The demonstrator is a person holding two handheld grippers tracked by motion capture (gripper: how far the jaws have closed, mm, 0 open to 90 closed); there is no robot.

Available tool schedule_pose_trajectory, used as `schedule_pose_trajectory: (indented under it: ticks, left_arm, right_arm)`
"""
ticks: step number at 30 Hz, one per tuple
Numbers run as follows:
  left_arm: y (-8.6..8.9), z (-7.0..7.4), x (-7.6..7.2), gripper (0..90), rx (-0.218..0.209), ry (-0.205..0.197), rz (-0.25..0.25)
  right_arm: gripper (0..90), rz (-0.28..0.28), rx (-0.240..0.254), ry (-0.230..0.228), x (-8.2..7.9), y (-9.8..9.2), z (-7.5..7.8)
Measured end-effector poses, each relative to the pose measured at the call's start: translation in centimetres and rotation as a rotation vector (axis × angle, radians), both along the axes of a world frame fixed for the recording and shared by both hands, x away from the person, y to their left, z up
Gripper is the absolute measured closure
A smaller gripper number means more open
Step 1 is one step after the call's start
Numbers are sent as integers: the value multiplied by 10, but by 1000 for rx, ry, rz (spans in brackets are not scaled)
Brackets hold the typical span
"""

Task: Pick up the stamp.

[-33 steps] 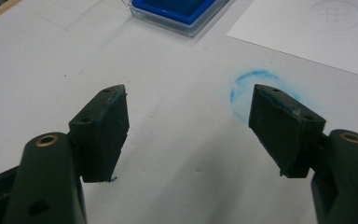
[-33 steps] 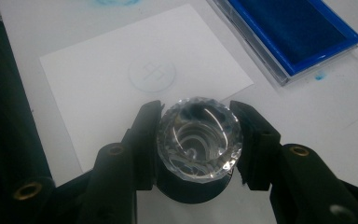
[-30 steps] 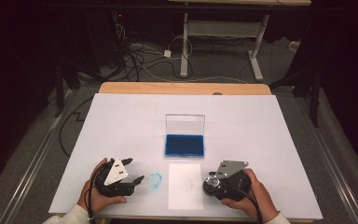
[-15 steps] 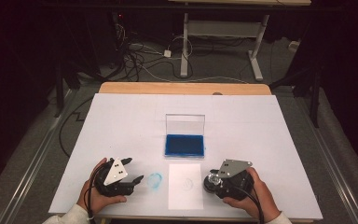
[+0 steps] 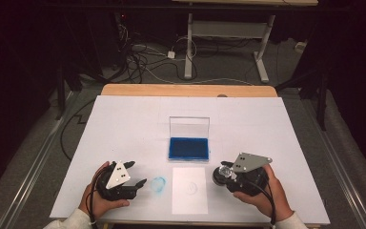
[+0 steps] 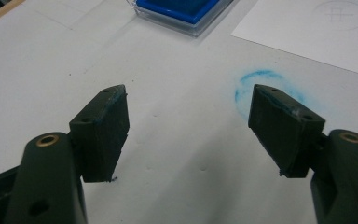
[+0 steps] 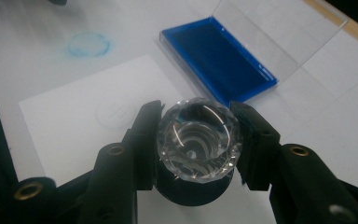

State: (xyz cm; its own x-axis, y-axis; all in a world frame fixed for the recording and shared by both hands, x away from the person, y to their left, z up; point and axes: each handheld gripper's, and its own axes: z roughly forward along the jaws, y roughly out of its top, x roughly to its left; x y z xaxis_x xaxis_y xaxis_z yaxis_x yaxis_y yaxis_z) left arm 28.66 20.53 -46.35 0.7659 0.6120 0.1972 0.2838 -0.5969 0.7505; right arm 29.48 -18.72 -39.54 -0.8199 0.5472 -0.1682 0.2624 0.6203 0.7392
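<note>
Along the front edge of the white worktop [image 5: 124,124], toward its left corner, the left gripper [image 5: 140,183] lies in the person's left hand [image 5: 95,202], its grey three-cornered plate uppermost. Its jaws stand apart with nothing between them; in the left gripper view the bare board shows in the gap, and the pads [image 6: 103,130] carry traces of blue along their edges. Just right of that gripper, a smudged blue ring mark [image 5: 158,184] sits on the board itself, touching nothing. Next to the right, a white sheet of paper [image 5: 189,190] lies flat near the front edge at the centre, bearing a faint drawn circle [image 5: 192,188]. Behind the sheet, toward the middle of the worktop, the blue ink pad [image 5: 188,148] rests in its tray with the clear lid [image 5: 189,127] standing upright at its far side. Right of the sheet, close to the front edge, the right gripper [image 5: 225,172] is held in the right hand [image 5: 267,193]. Its jaws are clamped on a stamp [image 7: 198,140] with a faceted clear knob on top and a dark round body below; the pads press on either side of the knob. The stamp sits just off the right edge of the paper, apart from the ink pad. Whether its base touches the board cannot be told.
</note>
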Motion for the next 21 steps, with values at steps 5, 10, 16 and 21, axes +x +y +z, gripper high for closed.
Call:
schedule_pose_trajectory:
  ticks: [5,10,16,21]
  left_arm:
    - [1,1,0,285,-10,6,-1]
    - [1,1,0,309,-17,15,-6]
    - [2,2,0,300,-28,10,-1]
    - [1,4,-2,285,-34,-8,-13]
  right_arm:
    - [566,1,18,-24,5,3,8]
    - [566,0,48,-51,12,9,17]
    - [567,-2,81,-81,18,16,26]
    - [566,-4,100,-93,23,24,30]
